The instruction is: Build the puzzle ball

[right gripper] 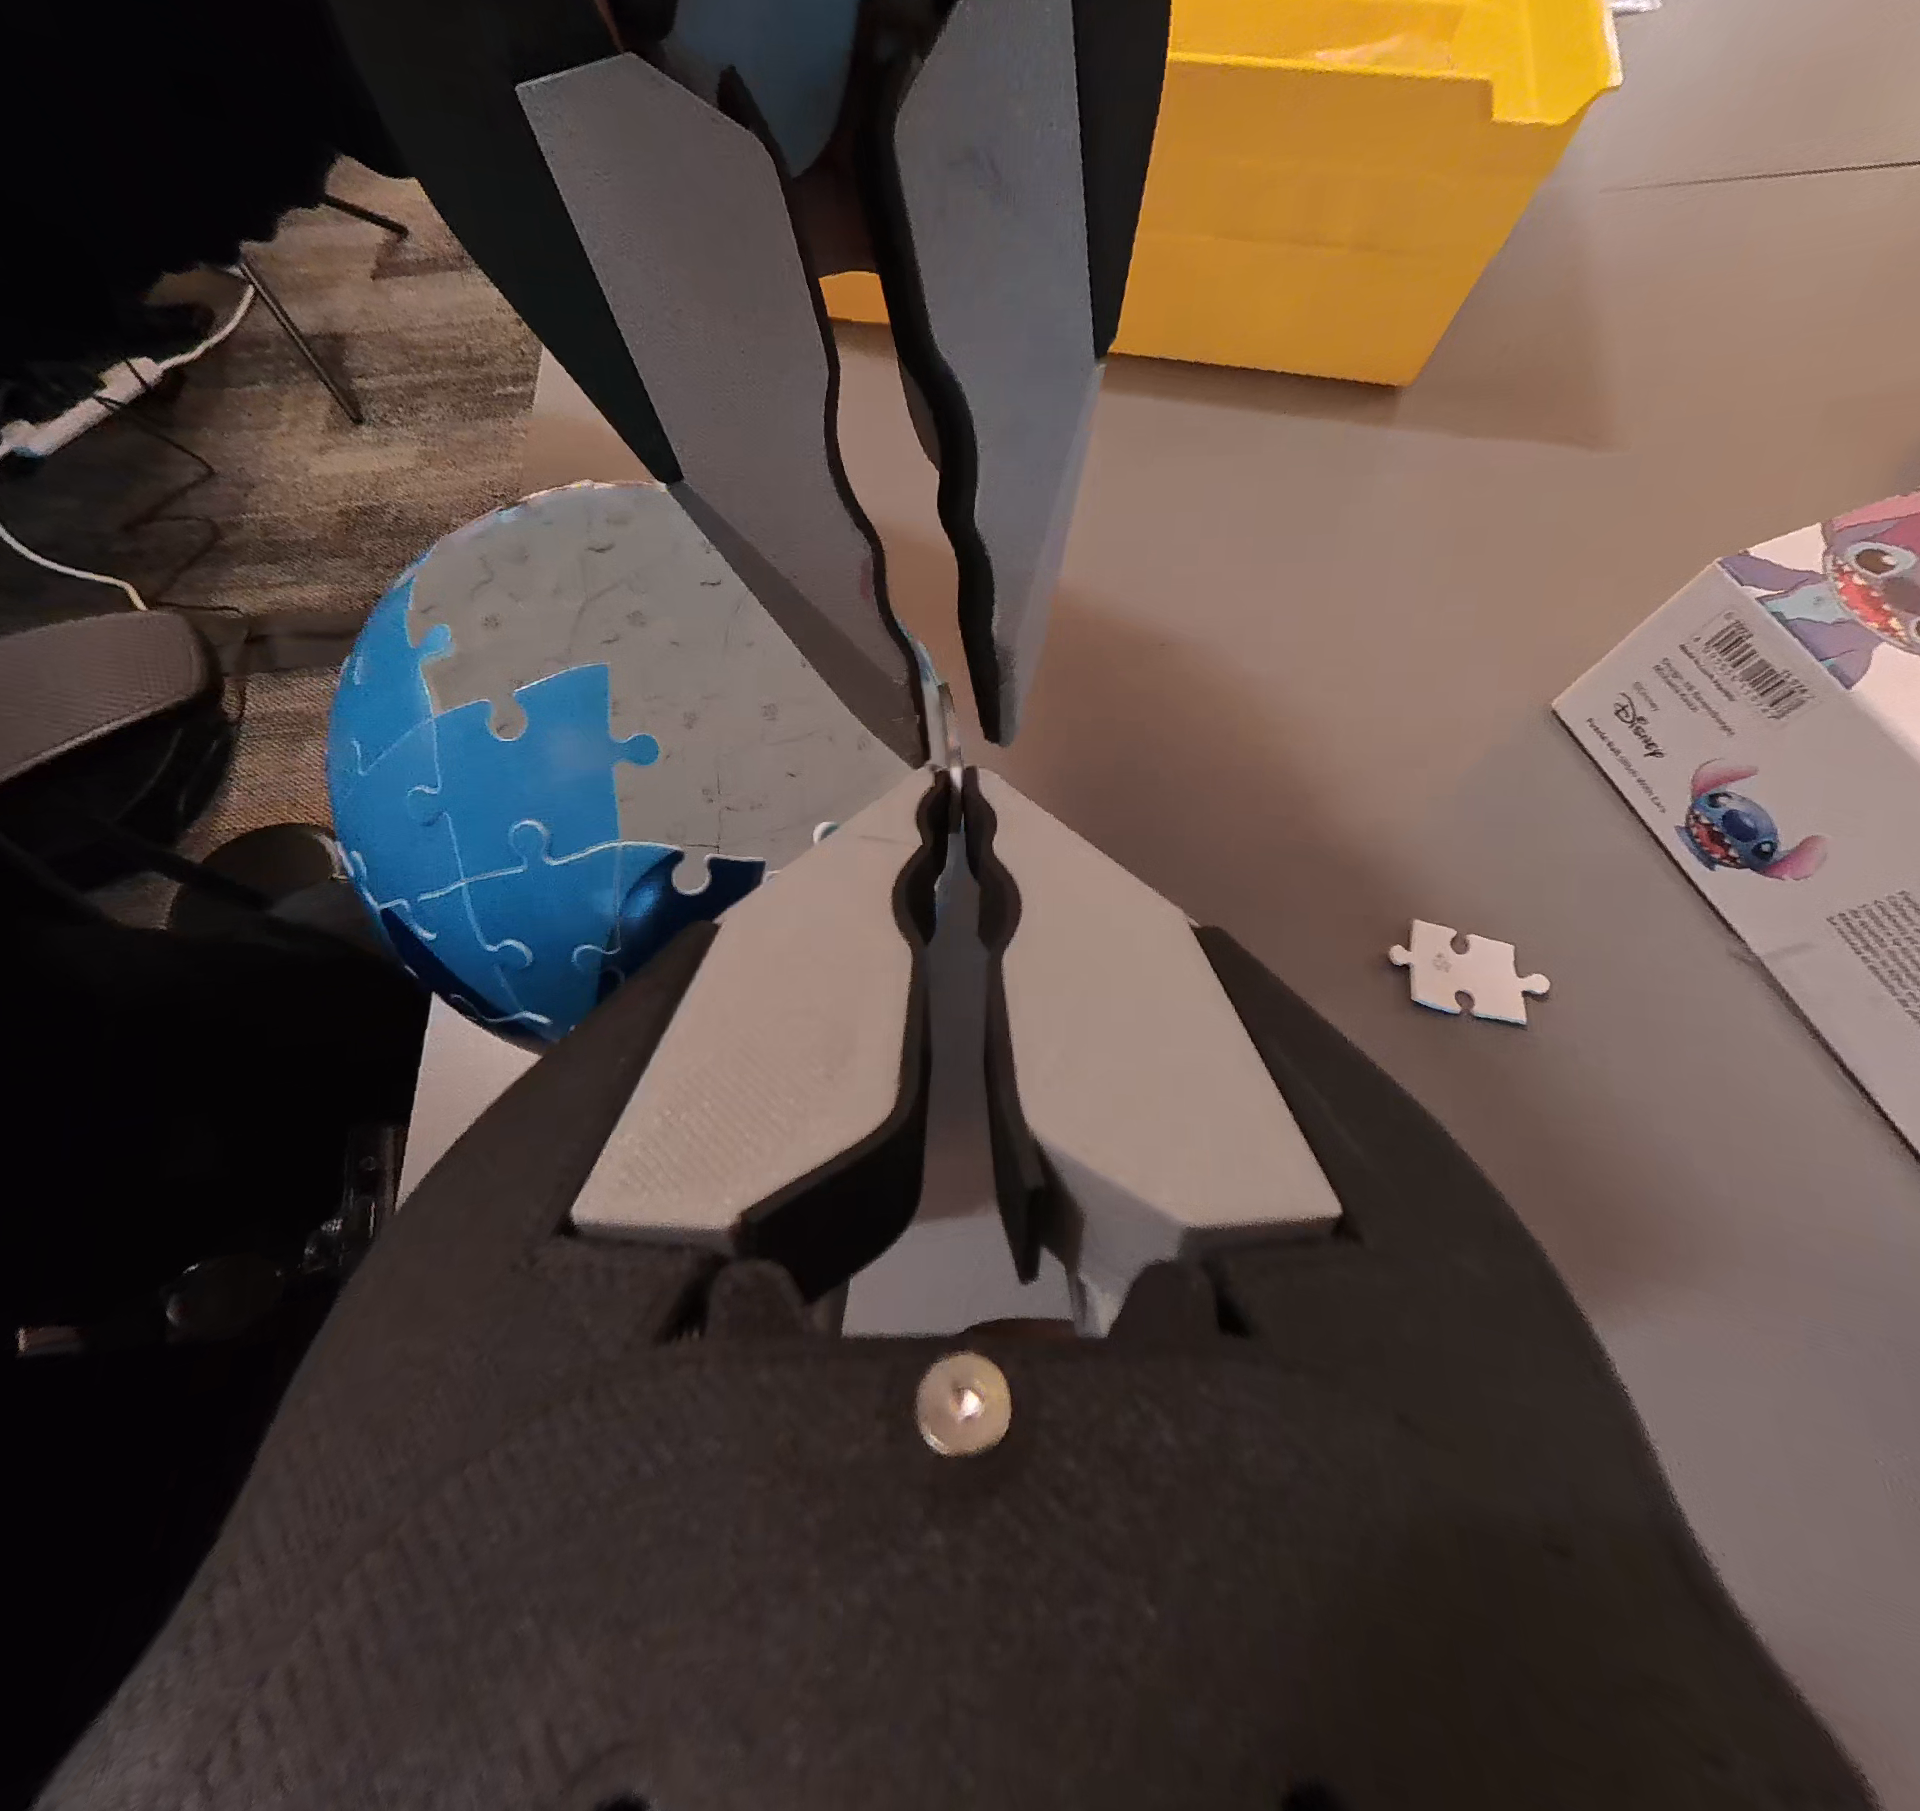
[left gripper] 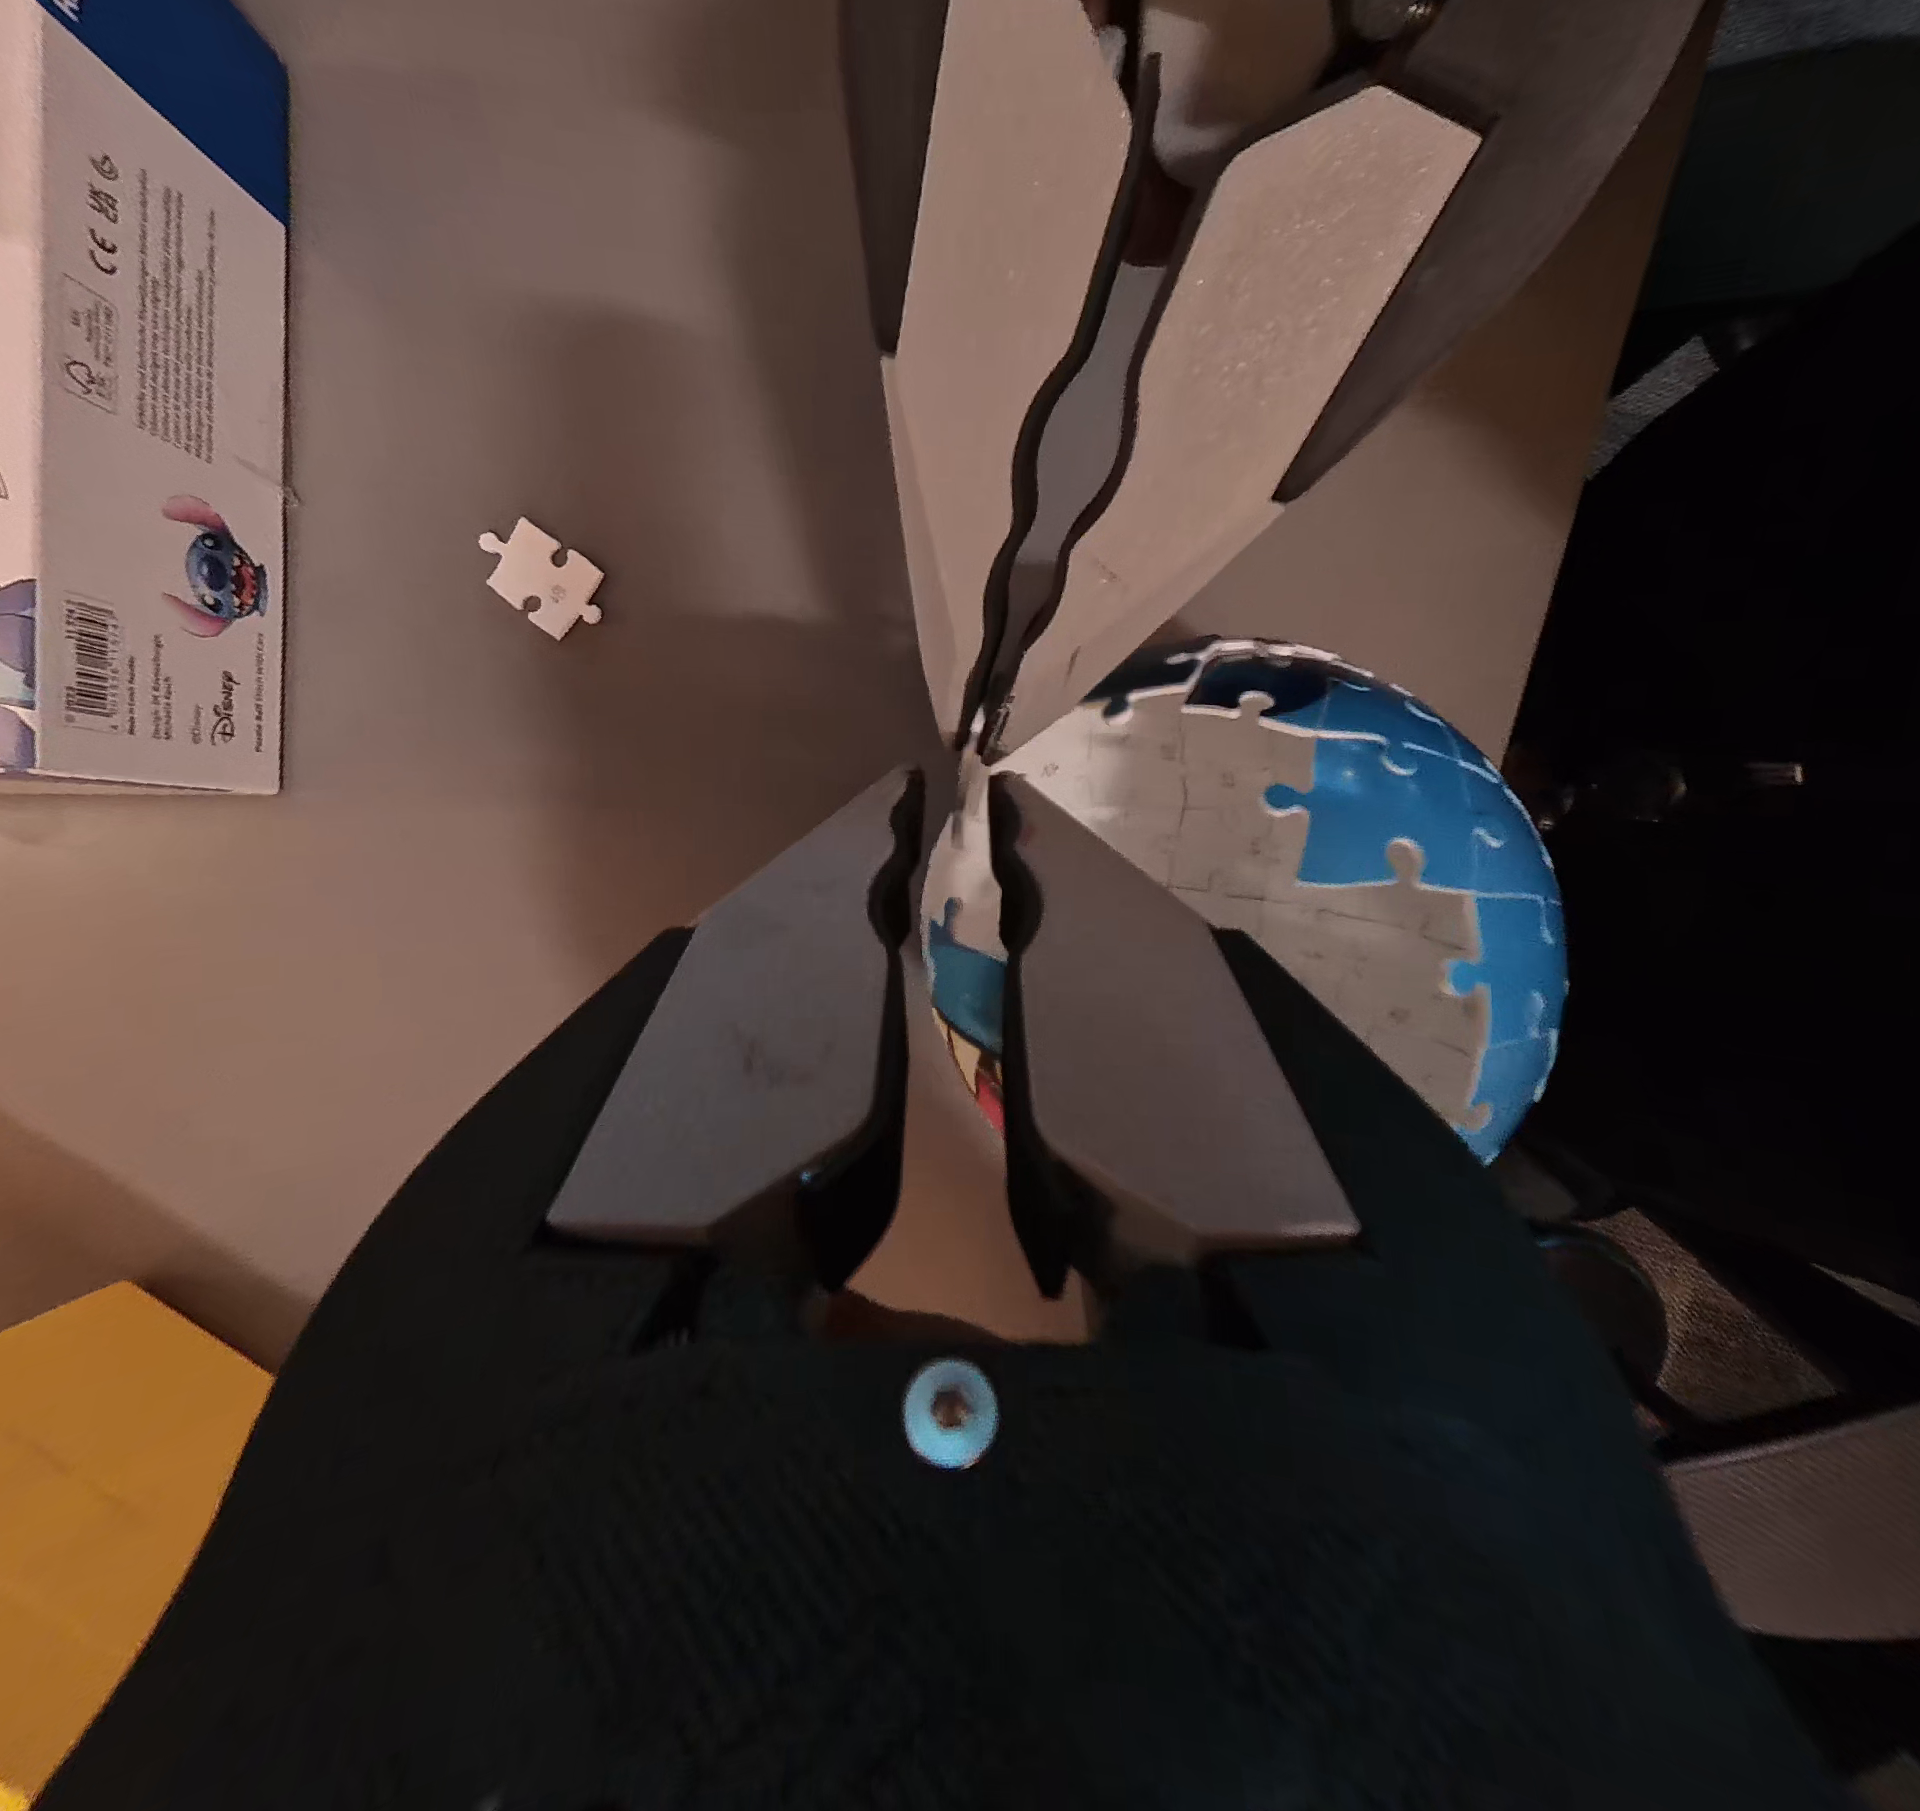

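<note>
The 2 grippers meet tip to tip above the table (right gripper: 1299,618). The left gripper (left gripper: 956,805) has its jaws narrowly parted around the edge of a thin pale puzzle piece (left gripper: 961,811); whether they actually press on it cannot be told. The right gripper (right gripper: 951,795) has its jaws almost together, pinching the same piece at its tips.

The puzzle ball (left gripper: 1382,888), partly built with blue and white-grey patches, sits just beside the meeting tips, right of the left gripper and left of the right one, near the table's edge. 1 loose white piece (right gripper: 1467,972) lies flat on the table, well apart, between the grippers and the puzzle box (right gripper: 1766,774). A yellow bin (right gripper: 1320,203) stands behind.
</note>
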Demonstrator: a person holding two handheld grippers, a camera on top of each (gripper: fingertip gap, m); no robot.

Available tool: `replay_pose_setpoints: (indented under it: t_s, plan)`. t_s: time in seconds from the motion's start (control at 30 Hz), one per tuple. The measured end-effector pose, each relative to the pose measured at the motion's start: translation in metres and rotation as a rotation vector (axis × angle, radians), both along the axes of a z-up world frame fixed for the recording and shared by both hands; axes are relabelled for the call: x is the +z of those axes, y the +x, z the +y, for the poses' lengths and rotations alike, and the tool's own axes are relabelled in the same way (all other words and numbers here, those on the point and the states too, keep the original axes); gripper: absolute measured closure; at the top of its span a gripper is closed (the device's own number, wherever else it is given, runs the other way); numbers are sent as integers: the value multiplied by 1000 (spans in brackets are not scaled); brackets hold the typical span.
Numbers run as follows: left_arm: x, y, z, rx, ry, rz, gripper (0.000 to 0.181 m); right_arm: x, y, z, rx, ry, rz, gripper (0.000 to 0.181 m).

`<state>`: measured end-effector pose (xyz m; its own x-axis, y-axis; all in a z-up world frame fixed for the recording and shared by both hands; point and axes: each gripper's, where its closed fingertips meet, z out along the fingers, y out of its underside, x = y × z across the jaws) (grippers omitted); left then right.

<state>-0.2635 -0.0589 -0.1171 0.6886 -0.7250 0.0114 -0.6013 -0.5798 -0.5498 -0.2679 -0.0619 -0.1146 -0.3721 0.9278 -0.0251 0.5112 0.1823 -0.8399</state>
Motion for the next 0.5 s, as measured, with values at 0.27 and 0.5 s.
replay_pose_setpoints:
  t_s: [0.27, 0.5]
  plan:
    - [-8, 1, 1, -37, -8, 11, 179, -6, -1, 1, -11, -76, -7, 181]
    - [-2, 3, 2, -53, -7, 1, 170, 2, 3, 2, 0, -315, -27, 181]
